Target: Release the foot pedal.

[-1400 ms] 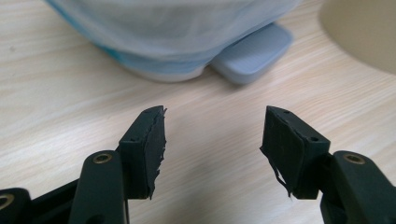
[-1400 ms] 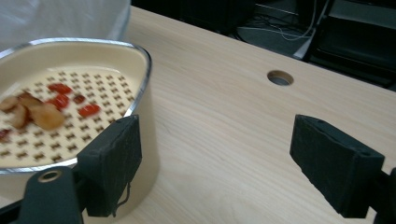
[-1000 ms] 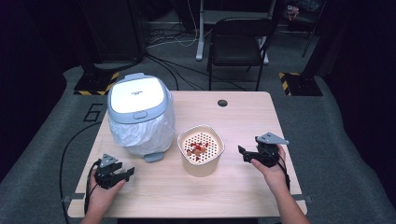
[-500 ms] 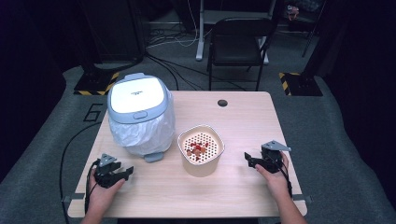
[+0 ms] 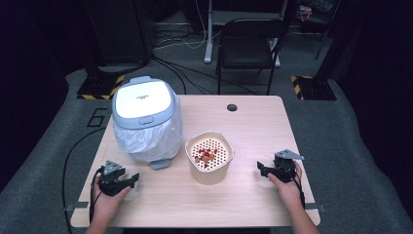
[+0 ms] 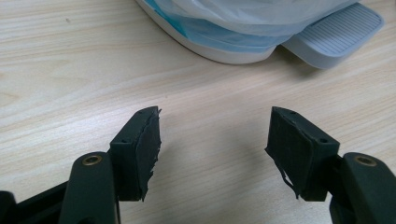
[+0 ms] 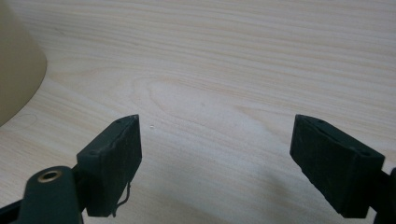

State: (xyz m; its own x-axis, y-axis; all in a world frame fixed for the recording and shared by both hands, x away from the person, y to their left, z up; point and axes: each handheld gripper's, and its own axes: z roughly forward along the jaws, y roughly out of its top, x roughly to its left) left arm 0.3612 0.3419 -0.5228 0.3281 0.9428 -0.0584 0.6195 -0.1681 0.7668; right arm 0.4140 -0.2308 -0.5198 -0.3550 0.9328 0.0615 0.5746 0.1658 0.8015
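The left gripper point(image 6: 212, 140), its jaws just opening and empty, faces the white lidded bin's grey pedal point(image 6: 334, 30). The right gripper point(image 7: 215, 158), spread and empty, has the cream perforated bowl point(image 5: 210, 156), seemingly holding red bits, beside it.

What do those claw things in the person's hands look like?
Both are black. The left gripper has two chunky jaws with frayed black pads and brass-coloured pivot pins. The right gripper looks the same and carries a grey three-cornered plate on top. A black cable trails from each.

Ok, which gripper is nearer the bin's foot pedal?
Left. The left gripper sits just below-left of the pedal; the right gripper is beyond the beige strainer bowl.
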